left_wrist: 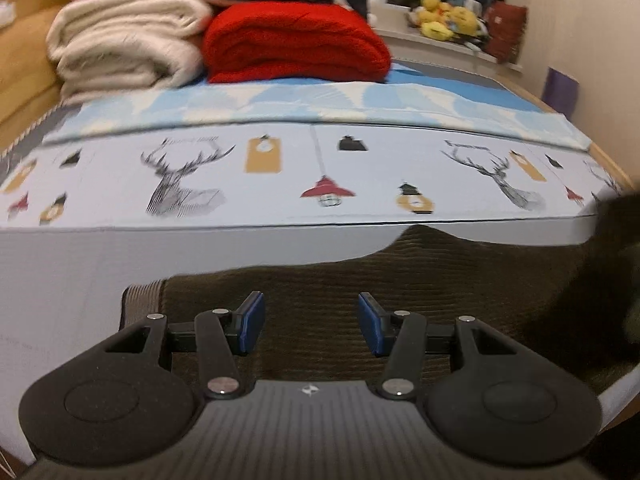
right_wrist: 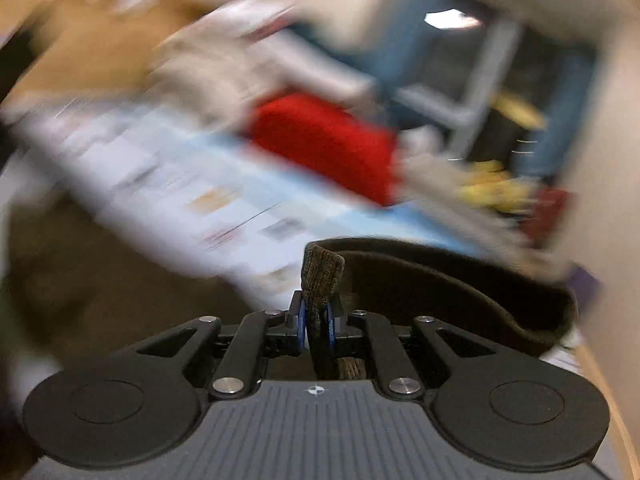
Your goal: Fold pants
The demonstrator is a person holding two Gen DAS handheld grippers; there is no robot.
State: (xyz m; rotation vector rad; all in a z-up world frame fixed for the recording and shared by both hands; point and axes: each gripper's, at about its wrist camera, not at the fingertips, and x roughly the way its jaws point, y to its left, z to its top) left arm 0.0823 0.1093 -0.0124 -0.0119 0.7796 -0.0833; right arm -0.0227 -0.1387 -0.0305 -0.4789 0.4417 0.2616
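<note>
I read the left gripper [left_wrist: 311,322] as spread, its two blue pads [left_wrist: 252,322] apart with nothing pinched; the dark brown corduroy pants [left_wrist: 400,280] lie flat directly beneath and ahead of it on the bed sheet [left_wrist: 280,184], which I take as my landmark. The right gripper [right_wrist: 316,322] is pressed together on a fold of the same pants [right_wrist: 440,280], its pads clamping the ribbed fabric, and a dark band of cloth arcs up and off to the right of the jaws, lifted clear of the sheet. The right view is heavily smeared, so I cannot make out detail beyond the fingers. Count: one pair of pants, two grippers. At the far end of the sheet sit one red folded blanket [left_wrist: 296,44] and one cream folded blanket [left_wrist: 124,36] beside it, touching, with further bedding stacked on top. Beyond the sheet's far right corner I see a cluster of yellow plush toys [left_wrist: 448,16] on a ledge. Nothing lies on the sheet between the pants and the blankets.
</note>
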